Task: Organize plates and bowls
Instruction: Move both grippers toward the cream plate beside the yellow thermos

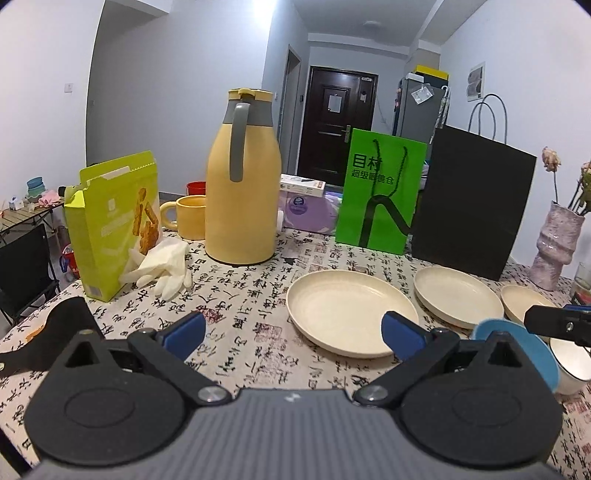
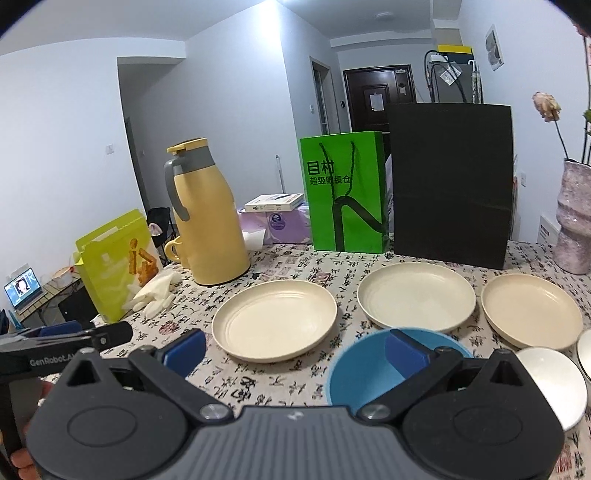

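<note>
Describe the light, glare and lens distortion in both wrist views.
Left wrist view: a ceiling glare blows out white; walls and doorway bow outward, corners go black; the open left tool is sharp. Right wrist view: the same glare at top; the black bag leans and bulges; plates are evenly lit with soft shadows.

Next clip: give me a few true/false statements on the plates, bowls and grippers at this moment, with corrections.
1. Three cream plates lie side by side, unstacked. True.
2. The blue bowl sits on a plate. False: it rests on the tablecloth.
3. The right gripper is open. True.
4. The left gripper holds a plate. False: it is open and empty.
5. The yellow jug lies on its side. False: it stands upright.
</note>
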`<control>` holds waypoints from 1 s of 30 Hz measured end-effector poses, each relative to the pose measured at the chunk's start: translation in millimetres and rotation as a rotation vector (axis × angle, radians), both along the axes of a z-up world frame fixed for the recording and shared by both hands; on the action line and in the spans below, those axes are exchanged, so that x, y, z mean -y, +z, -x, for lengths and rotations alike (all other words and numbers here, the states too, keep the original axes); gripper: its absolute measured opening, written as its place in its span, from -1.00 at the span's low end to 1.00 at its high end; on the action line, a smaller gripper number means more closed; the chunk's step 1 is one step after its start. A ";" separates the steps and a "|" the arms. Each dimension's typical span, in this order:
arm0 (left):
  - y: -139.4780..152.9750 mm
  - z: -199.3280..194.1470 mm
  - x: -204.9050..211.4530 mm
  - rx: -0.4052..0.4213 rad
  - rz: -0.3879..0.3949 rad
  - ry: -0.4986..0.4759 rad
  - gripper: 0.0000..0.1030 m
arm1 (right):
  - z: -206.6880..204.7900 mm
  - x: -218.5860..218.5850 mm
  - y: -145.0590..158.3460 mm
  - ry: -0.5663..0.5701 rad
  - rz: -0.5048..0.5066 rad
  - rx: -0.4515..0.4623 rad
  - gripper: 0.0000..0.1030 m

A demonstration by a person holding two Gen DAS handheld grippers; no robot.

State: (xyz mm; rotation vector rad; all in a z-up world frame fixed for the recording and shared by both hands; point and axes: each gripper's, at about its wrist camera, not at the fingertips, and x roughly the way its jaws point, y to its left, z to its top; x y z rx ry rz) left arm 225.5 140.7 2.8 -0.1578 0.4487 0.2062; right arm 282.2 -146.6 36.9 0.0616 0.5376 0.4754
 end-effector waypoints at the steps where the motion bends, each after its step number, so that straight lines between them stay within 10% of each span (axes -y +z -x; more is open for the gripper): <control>1: -0.5 -4.0 -2.0 -0.001 0.003 0.005 1.00 | -4.4 -2.7 -0.8 -0.004 0.003 0.000 0.99; 30: 7.2 -100.8 -26.6 -0.064 0.021 0.083 1.00 | -120.0 -40.6 -19.8 -0.034 -0.013 -0.170 0.75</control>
